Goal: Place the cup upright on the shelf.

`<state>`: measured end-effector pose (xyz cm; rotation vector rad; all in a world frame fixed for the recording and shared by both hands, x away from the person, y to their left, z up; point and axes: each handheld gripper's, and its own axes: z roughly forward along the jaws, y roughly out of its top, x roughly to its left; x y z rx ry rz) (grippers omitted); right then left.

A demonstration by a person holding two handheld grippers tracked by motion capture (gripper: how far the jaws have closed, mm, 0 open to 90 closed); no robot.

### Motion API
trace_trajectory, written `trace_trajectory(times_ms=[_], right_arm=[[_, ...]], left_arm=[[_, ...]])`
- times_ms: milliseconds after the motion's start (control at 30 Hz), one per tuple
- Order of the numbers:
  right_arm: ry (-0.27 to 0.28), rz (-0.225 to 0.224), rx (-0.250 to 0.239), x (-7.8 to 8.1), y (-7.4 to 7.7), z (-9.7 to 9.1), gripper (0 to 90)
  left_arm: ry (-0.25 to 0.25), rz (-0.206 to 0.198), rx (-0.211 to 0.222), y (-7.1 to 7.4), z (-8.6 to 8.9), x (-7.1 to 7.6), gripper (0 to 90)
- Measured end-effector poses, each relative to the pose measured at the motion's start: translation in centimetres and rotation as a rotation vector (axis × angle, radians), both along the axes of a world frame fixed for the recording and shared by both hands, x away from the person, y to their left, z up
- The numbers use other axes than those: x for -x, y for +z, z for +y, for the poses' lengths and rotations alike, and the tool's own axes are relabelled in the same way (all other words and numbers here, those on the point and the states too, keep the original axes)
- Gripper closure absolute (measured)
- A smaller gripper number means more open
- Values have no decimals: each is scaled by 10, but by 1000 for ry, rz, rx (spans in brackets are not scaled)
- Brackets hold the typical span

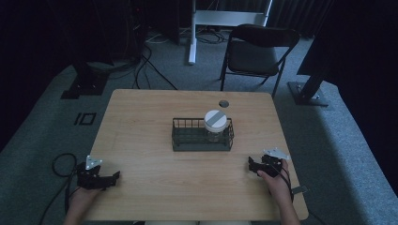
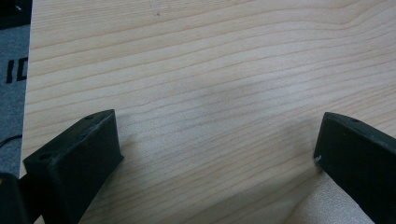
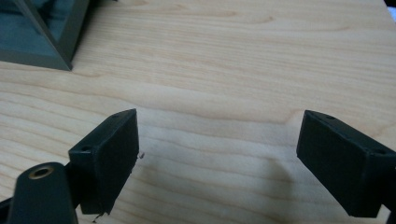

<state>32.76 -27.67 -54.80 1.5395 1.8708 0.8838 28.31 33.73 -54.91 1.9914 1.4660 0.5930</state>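
Wooden table (image 1: 141, 140) | jar (image 1: 216, 124) in basket (image 1: 180, 140) — well apart from both claws

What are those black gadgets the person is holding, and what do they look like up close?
They are two handheld grippers. The left gripper and right gripper are matte black, each topped by a grey three-cornered plate and trailing a black cable. Their fingers are chunky black blocks with small screw holes. The forearms are bare, no sleeves.

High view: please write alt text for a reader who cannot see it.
A dark wire basket stands mid-table on a wooden table, holding a white-lidded jar at its right end. A person's hands hold the left gripper and right gripper near the front corners.
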Motion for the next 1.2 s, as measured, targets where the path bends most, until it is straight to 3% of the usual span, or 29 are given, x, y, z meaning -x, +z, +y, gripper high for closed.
trace_trajectory(times_ms=[467, 1200], right_arm=[[-32, 82, -3, 2, -4, -18, 119], [-16, 84, -7, 4, -4, -22, 116]], left_arm=[[-1, 1, -1, 0, 0, 0, 5], [-1, 1, -2, 0, 0, 0, 6]])
